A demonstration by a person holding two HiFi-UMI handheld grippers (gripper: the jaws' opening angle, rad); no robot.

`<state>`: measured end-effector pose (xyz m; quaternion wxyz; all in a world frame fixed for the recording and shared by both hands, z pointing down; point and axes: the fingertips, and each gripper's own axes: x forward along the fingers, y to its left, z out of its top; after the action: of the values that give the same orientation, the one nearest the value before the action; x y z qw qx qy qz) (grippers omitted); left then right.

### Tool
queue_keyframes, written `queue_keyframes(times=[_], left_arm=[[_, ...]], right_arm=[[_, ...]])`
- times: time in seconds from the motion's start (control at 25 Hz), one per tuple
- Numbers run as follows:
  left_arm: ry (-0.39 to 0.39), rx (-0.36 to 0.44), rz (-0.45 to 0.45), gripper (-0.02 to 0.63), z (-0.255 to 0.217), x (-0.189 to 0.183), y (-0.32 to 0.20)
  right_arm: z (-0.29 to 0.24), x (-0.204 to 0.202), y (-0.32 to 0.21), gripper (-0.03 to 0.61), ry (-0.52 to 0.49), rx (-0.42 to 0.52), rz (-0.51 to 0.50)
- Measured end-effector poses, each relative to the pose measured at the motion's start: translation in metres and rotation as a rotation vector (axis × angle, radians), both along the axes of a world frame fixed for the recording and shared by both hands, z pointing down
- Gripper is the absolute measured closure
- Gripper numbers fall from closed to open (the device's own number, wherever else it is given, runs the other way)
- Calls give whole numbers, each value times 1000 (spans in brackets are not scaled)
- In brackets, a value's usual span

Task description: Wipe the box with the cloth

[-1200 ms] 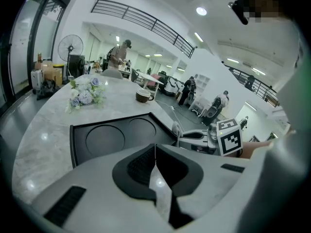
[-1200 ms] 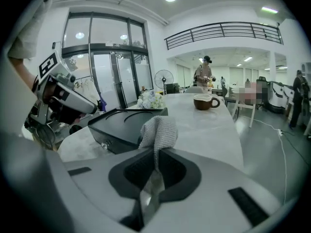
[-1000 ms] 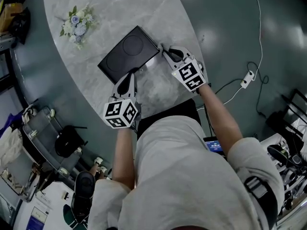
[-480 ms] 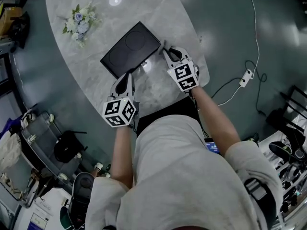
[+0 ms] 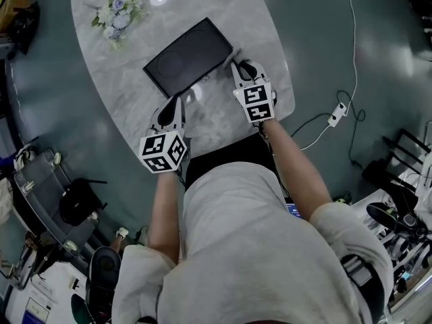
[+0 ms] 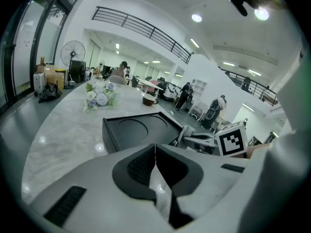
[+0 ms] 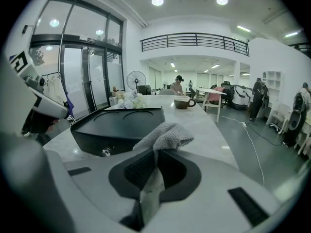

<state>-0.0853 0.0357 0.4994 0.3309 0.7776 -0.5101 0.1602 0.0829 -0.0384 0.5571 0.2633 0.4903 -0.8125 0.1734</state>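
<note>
Currently right gripper (image 7: 154, 153) pinches the cloth (image 7: 166, 136) near the box (image 7: 119, 123); left gripper (image 6: 155, 150) pressed together.

One worktop (image 5: 250, 19) carries one box (image 5: 189, 56), one bunch of flowers (image 5: 116, 17) and one cup (image 7: 183, 102). There is one cloth (image 7: 165, 136). Two tools are present: the left hand-held gripper (image 5: 177, 102) and the right hand-held gripper (image 5: 238, 67).

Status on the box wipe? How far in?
Done: the cloth is picked up, the right gripper shut on it. In hand: cloth sits at the near right corner of the box; contact unclear. The left gripper is shut, empty, by the near edge. Left: apparently the whole wipe.
</note>
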Motion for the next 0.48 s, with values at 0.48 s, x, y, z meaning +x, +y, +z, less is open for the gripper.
queue_keyframes(times=[0.48], left_arm=[[14,-3,-54,584,9,-33,24]], right_arm=[[4,-33,15,535,21,-17,-38]])
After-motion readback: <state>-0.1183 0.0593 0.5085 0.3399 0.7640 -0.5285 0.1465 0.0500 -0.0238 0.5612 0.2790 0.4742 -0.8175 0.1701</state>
